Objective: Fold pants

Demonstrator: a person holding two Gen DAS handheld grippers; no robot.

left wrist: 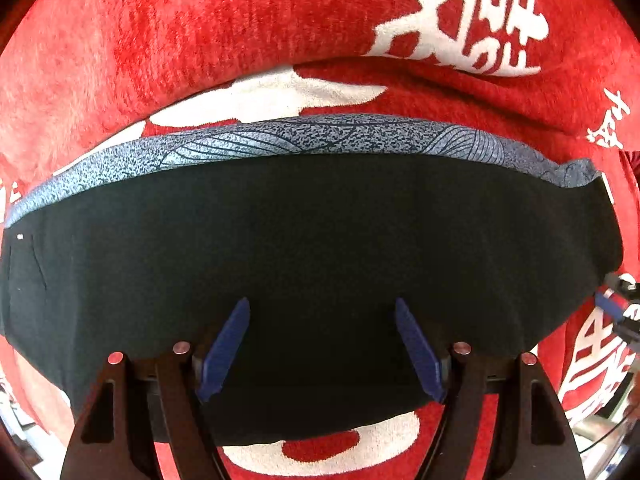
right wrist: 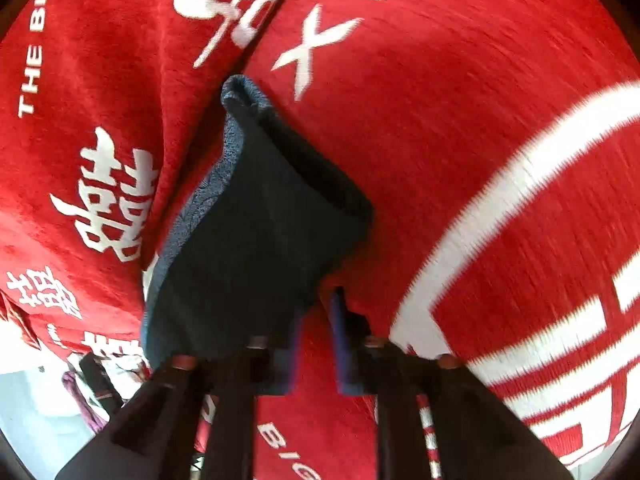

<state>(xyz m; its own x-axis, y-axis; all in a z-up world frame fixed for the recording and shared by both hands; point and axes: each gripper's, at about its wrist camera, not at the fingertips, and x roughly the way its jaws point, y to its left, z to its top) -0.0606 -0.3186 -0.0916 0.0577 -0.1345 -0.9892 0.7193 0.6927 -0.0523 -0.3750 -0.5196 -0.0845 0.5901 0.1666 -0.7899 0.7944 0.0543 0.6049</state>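
folded black pants with a grey-blue leaf-print inner layer (left wrist: 312, 264) lie on a red plush blanket with white characters (left wrist: 120, 48). in the left wrist view the long axis of the bundle runs left to right across the frame, the printed grey-blue strip along its far edge, the black panel nearer the camera, its near edge over the blanket just in front of the tool. left gripper with blue finger pads (left wrist: 322, 344) hovers over the black panel, jaws spread wide, nothing between them; whether the pads touch the cloth cannot be told. at the right edge of that view a bit of the other tool shows, too small to read. in the right wrist view the pants (right wrist: 256, 248) run away from the camera, long axis near to far, narrow end pointing to a crease in the blanket (right wrist: 460, 140), printed layer showing along the left side. right gripper (right wrist: 318, 320) sits at the near right corner of the bundle, jaws a little apart with red blanket visible in the gap; left finger is partly under or against the black cloth, not clamped on it. right view is motion-blurred.
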